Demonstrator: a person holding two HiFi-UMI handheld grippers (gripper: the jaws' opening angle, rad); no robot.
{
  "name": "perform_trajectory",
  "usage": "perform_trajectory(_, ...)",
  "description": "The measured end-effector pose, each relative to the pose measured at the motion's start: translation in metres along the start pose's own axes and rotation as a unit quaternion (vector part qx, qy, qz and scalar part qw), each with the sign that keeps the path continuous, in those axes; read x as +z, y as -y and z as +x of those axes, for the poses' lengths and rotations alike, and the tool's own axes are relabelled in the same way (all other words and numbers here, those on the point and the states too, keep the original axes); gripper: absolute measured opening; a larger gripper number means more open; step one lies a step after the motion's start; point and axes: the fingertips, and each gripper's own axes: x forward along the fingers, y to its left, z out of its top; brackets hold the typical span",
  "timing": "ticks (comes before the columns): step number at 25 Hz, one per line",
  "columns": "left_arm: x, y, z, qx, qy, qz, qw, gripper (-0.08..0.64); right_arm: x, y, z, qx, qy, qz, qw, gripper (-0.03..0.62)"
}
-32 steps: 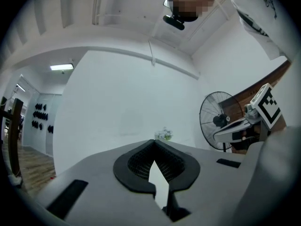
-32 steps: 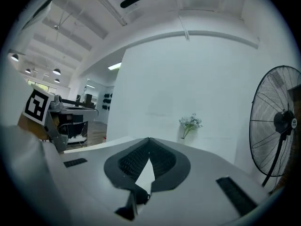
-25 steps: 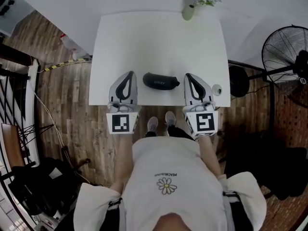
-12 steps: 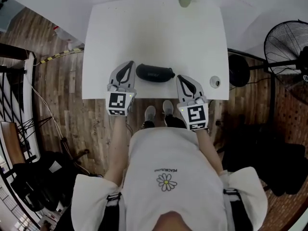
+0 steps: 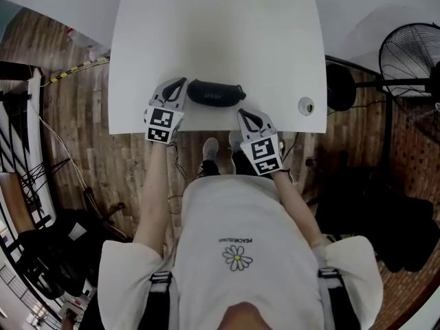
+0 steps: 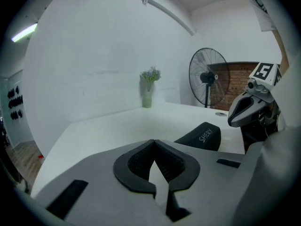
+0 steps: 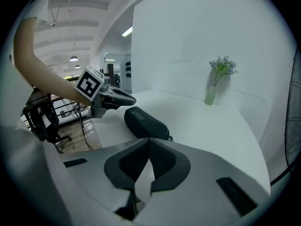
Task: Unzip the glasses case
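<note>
A black zipped glasses case (image 5: 215,93) lies lengthwise near the front edge of the white table (image 5: 220,40). It shows ahead to the right in the left gripper view (image 6: 203,136) and ahead to the left in the right gripper view (image 7: 145,122). My left gripper (image 5: 177,83) sits just left of the case's left end, jaws shut and empty (image 6: 153,142). My right gripper (image 5: 245,115) hangs at the table's front edge, right of and nearer than the case, jaws shut and empty (image 7: 149,140). Neither touches the case.
A pale vase of flowers (image 6: 148,94) stands at the table's far edge. A small round cable hole (image 5: 305,105) is at the front right corner. A standing fan (image 5: 412,57) is right of the table. Wooden floor and cables lie around.
Both grippers have come down toward the table top. The left now sits beside the case's left end; the right has dropped to the front edge. The case has not moved.
</note>
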Motion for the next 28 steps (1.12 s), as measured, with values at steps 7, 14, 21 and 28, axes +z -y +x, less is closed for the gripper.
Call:
perform_trajectory(7, -0.018, 0.004, 0.006, -0.028, -0.018, 0.003, 0.9994, 0.012, -0.021, -0.013, 0.024, 0.046, -0.054, -0.019, 0.997, 0.007)
perform_trajectory(14, -0.020, 0.018, 0.000, -0.055, -0.029, 0.027, 0.9977, 0.012, -0.012, 0.019, 0.039, 0.019, -0.063, -0.054, 0.996, 0.008)
perform_trajectory(21, -0.018, 0.047, -0.017, -0.077, -0.020, 0.008, 0.9968, 0.012, -0.001, 0.054, 0.060, 0.030, -0.067, -0.118, 0.990, 0.007)
perform_trajectory(28, -0.016, 0.070, -0.017, -0.081, -0.018, -0.020, 0.9964, 0.012, 0.017, 0.078, 0.084, 0.025, -0.058, -0.134, 0.989, 0.006)
